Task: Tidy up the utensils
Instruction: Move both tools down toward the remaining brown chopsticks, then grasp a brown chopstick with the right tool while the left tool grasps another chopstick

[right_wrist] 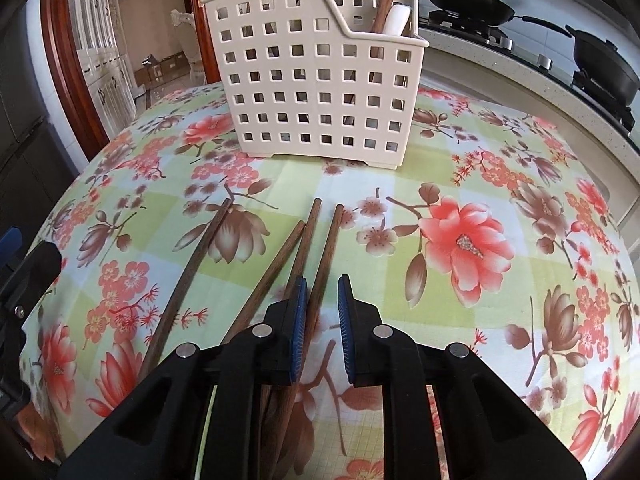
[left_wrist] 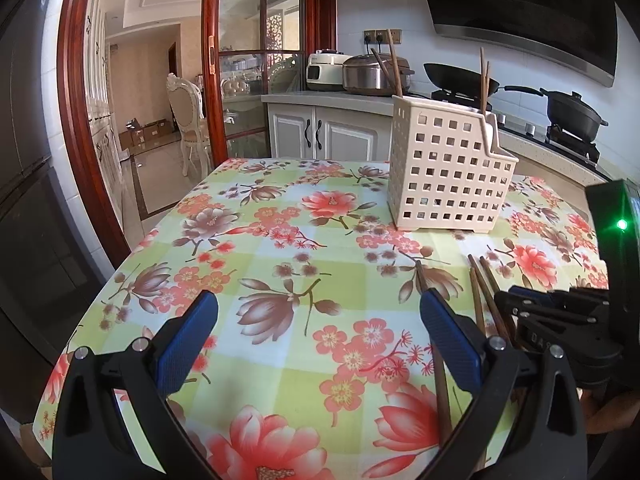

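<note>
Several chopsticks (right_wrist: 384,0) are already stood in the caddy (right_wrist: 316,76); four (right_wrist: 298,256) remain on the table (right_wrist: 500,160), one flanked by the narrowed, unclamped right claw (right_wrist: 322,292). The left claw (left_wrist: 318,312) is held wide apart.

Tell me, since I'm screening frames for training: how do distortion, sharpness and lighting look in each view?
Left wrist view: strong fisheye bending of the door frame, dark vignette corners, even daylight, a green indicator light flaring; the tablecloth is sharp. Right wrist view: the table bulges, the utensil basket and chopsticks are crisp, shadows soft.
</note>
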